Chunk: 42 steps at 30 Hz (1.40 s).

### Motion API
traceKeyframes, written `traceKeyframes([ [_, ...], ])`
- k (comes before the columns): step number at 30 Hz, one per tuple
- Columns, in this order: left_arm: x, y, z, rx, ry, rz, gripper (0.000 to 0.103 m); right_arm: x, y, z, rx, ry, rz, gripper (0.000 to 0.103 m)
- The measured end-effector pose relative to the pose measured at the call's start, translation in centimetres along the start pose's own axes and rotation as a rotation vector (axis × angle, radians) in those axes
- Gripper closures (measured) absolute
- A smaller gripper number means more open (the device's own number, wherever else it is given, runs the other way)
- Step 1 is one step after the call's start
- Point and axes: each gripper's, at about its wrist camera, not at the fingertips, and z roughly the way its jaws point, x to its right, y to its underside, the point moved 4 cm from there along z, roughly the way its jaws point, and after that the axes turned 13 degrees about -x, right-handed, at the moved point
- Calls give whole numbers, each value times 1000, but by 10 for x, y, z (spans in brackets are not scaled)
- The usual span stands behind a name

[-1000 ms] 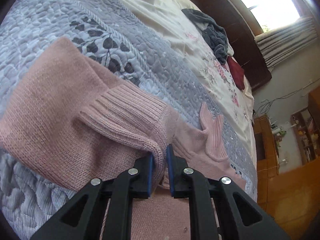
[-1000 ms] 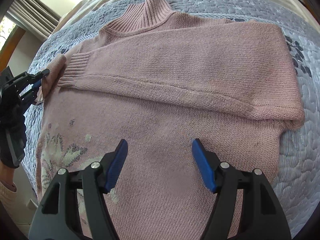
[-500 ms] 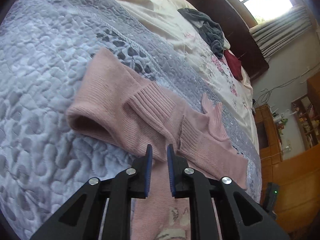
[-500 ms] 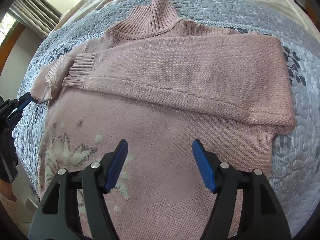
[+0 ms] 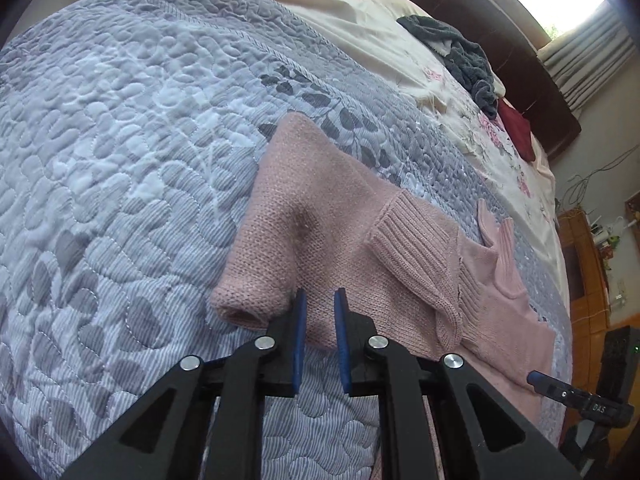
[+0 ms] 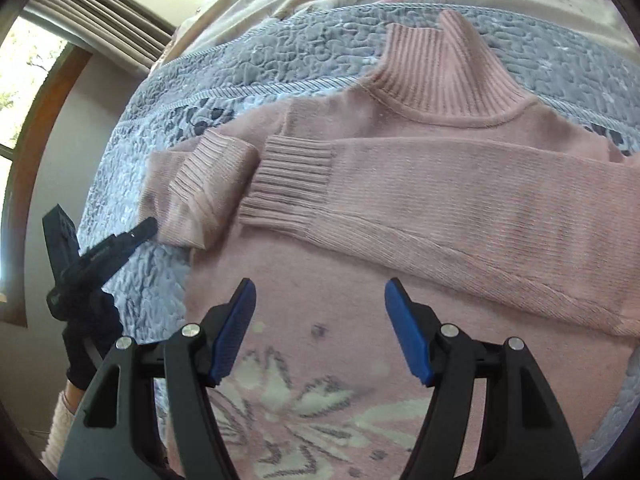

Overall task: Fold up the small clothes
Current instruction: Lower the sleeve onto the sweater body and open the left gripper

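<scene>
Left wrist view, we held the left gripper (image 5: 319,334) slightly parted, empty, near the pink sweater's (image 5: 320,216) folded sleeve, right gripper (image 6: 320,328) spread wide above its front, grey quilt (image 5: 120,120) beneath.

Ribbed knit sweater (image 6: 440,208), quilted cloth bedspread (image 5: 140,140)

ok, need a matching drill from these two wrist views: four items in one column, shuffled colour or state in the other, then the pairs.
Items:
1. sweater
2. quilt
3. right hand-held gripper
4. crumpled garment

Descriptions:
A. dark grey, near the headboard
B. jaws wide apart, holding nothing
C. pink knit, both sleeves folded across the front
D. grey-blue, leaf pattern

Pairs: 1-C, 2-D, 3-B, 4-A
</scene>
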Motion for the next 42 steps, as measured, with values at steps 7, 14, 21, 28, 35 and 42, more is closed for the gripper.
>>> traceKeyframes([
  [7, 5, -4, -7, 19, -8, 38, 89, -49, -54, 31, -45, -129, 12, 36],
  [14, 0, -3, -3, 14, 4, 36, 89, -59, -81, 77, -117, -168, 63, 36],
  [21, 0, -5, -4, 9, 12, 26, 88, -66, -90, 99, -124, -98, 59, 52],
  [28, -3, -6, -7, 15, 3, 18, 88, -81, -90, 94, -118, -105, -4, 91],
  [35, 3, -7, -10, 17, -6, 30, 88, -76, -79, 54, -42, -138, -50, 92],
  [42, 25, -5, -4, 11, 0, 65, 88, -33, -58, -10, 63, -136, -51, 93],
])
